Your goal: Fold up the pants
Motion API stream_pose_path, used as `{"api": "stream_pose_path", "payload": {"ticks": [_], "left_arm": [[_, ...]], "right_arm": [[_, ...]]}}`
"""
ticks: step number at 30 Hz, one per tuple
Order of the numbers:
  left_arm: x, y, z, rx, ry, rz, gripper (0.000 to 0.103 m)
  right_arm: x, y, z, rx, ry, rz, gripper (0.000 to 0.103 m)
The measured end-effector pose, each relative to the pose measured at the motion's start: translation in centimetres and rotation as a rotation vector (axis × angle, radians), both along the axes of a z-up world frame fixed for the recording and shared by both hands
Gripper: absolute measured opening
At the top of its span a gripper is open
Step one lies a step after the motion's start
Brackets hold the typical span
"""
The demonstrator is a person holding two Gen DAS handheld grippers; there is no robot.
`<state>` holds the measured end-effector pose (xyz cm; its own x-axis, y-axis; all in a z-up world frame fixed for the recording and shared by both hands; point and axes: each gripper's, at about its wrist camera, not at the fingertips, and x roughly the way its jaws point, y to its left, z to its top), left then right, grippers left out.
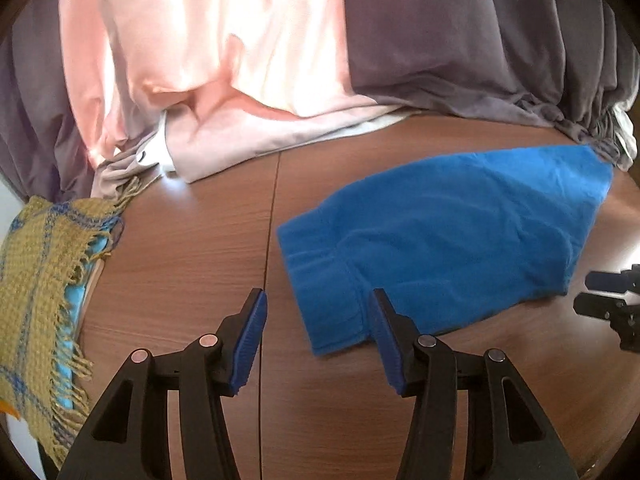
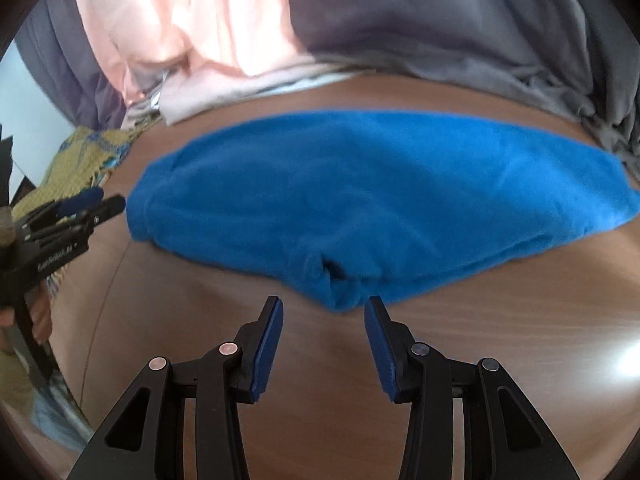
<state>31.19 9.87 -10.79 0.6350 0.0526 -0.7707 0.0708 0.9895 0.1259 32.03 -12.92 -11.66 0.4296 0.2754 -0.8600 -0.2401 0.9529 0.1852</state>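
Blue fleece pants lie folded into a flat bundle on the brown wooden table, their cuffed end toward my left gripper. That gripper is open, and the pants' near-left corner shows between its blue pads without being pressed. In the right wrist view the pants spread across the middle. My right gripper is open just in front of their near edge, where a puckered fold points at the gap. Each gripper also appears in the other's view: the right gripper and the left gripper, held by a hand.
A yellow-green woven scarf with fringe lies at the table's left edge. Pink cloth and grey cloth hang along the back and rest on the table's far edge. A seam runs across the tabletop.
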Motion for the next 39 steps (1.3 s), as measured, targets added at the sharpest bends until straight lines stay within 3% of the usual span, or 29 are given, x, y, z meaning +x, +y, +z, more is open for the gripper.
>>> {"api": "stream_pose_path", "payload": {"ticks": [3, 10, 14, 21, 22, 23, 26, 34, 39], "left_arm": [[0.1, -0.5, -0.4, 0.038, -0.015, -0.032, 0.052], [1.1, -0.7, -1.1, 0.043, -0.022, -0.062, 0.052], [1.6, -1.1, -1.5, 0.072, -0.023, -0.071, 0.052], [2.8, -0.4, -3.2, 0.055, 0.056, -0.034, 0.054], [2.9, -0.4, -3.5, 0.058, 0.066, -0.032, 0.054], [2.9, -0.5, -3.7, 0.067, 0.07, -0.031, 0.054], [2.9, -0.9, -3.9, 0.095, 0.076, -0.03, 0.054], [3.2, -0.9, -4.3, 0.132, 0.104, -0.012, 0.058], [3.2, -1.0, -4.3, 0.165, 0.114, -0.011, 0.061]], "right_arm": [[0.1, -0.2, -0.4, 0.029, -0.011, 0.022, 0.044], [1.6, 0.8, -1.4, 0.103, 0.021, 0.098, 0.044], [2.4, 0.6, -2.0, 0.11, 0.043, 0.087, 0.044], [3.8, 0.5, -2.5, 0.156, 0.058, 0.058, 0.043], [3.8, 0.6, -2.5, 0.156, 0.056, 0.057, 0.039], [3.6, 0.6, -2.3, 0.146, 0.049, 0.057, 0.028], [2.7, 0.8, -1.9, 0.118, 0.038, 0.074, 0.014], [-0.3, 1.6, -1.2, 0.066, 0.012, 0.087, 0.012], [-0.5, 1.0, -2.8, 0.102, 0.083, 0.055, 0.012]]}}
